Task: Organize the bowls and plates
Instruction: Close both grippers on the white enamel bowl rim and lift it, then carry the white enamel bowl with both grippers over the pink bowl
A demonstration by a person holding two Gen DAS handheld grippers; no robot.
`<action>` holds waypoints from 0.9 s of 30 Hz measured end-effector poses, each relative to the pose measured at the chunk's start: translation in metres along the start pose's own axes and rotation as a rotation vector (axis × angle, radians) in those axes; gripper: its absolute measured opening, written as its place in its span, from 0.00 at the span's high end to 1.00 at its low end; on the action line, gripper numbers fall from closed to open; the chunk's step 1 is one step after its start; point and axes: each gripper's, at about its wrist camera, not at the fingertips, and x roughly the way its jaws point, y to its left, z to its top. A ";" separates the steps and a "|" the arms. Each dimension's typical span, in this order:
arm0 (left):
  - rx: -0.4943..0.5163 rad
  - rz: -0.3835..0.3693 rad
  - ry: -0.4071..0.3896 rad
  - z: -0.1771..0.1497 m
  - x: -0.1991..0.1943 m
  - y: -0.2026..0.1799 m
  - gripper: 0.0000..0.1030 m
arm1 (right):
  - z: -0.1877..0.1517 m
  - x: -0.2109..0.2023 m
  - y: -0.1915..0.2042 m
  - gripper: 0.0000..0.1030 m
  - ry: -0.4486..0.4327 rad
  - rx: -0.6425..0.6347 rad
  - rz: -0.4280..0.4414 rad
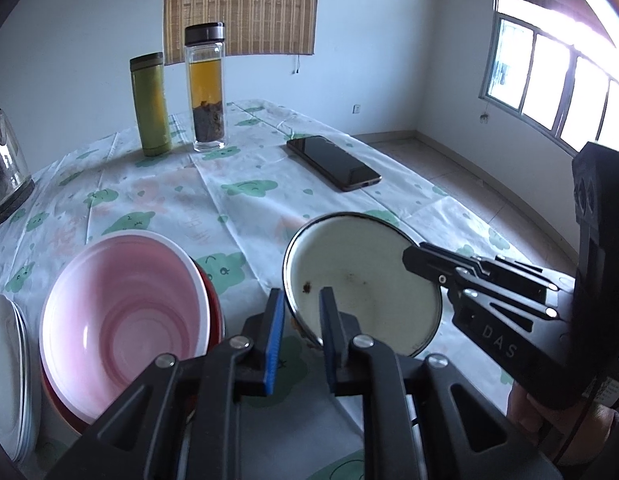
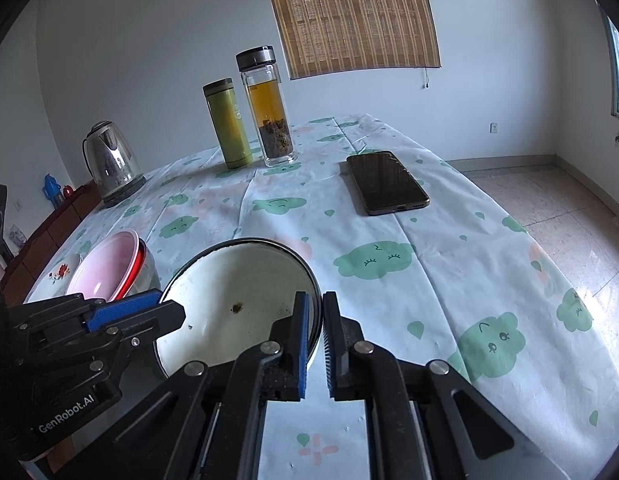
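Note:
A white enamel bowl with a dark rim point(image 1: 365, 280) is tilted above the tablecloth, held from both sides. My left gripper point(image 1: 303, 308) is shut on its left rim, one blue pad on each side of the wall. My right gripper point(image 2: 316, 322) is shut on its right rim; the bowl also shows in the right wrist view point(image 2: 245, 304). The right gripper also shows in the left wrist view point(image 1: 413, 256). A pink bowl point(image 1: 125, 316) nests in a red bowl point(image 1: 213, 300) at the left. White plates point(image 1: 9, 380) are stacked at the far left.
A phone point(image 1: 333, 162) lies face up farther back. A green flask point(image 1: 149, 106) and a glass tea bottle point(image 1: 205, 88) stand at the back. A steel kettle point(image 1: 5, 168) stands at the left. The table edge point(image 1: 449, 200) drops to the floor on the right.

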 end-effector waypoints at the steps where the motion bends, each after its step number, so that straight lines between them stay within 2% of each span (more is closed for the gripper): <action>1: -0.002 -0.004 -0.006 0.000 -0.003 0.000 0.86 | -0.001 -0.001 0.001 0.92 0.001 0.003 0.002; 10: -0.034 -0.034 -0.037 0.003 -0.021 0.009 0.85 | 0.001 -0.022 0.012 0.92 -0.025 -0.004 0.009; 27: -0.107 -0.025 -0.149 0.008 -0.067 0.044 0.86 | 0.023 -0.061 0.063 0.92 -0.116 -0.086 0.044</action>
